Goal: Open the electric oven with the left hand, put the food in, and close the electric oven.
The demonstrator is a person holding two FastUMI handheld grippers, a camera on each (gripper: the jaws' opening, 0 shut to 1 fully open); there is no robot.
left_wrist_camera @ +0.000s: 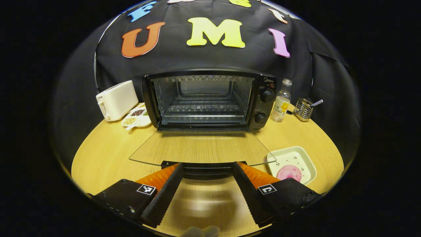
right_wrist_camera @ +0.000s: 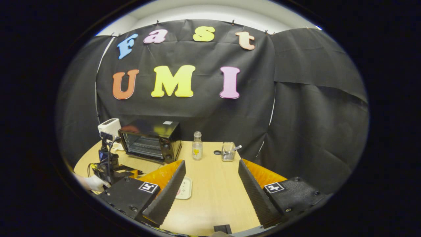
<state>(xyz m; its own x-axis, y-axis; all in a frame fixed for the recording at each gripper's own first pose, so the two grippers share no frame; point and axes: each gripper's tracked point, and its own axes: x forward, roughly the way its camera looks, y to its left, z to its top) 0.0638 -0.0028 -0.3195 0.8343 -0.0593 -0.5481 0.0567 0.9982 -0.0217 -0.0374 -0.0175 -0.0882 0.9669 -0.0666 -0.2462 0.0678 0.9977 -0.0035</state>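
Both grippers are held wide open and empty. Seen in the left gripper view, the left gripper (left_wrist_camera: 207, 184) is poised at the handle (left_wrist_camera: 204, 169) of the oven (left_wrist_camera: 204, 98), whose glass door (left_wrist_camera: 200, 148) lies folded down flat, so opening is judged done. The pink food (left_wrist_camera: 290, 172) is seen on a pale tray (left_wrist_camera: 307, 158) just right of the door's corner. From the right gripper (right_wrist_camera: 212, 184), that tray (right_wrist_camera: 185, 187) lies ahead and to the left, beside its left finger, so this gripper is judged nearer.
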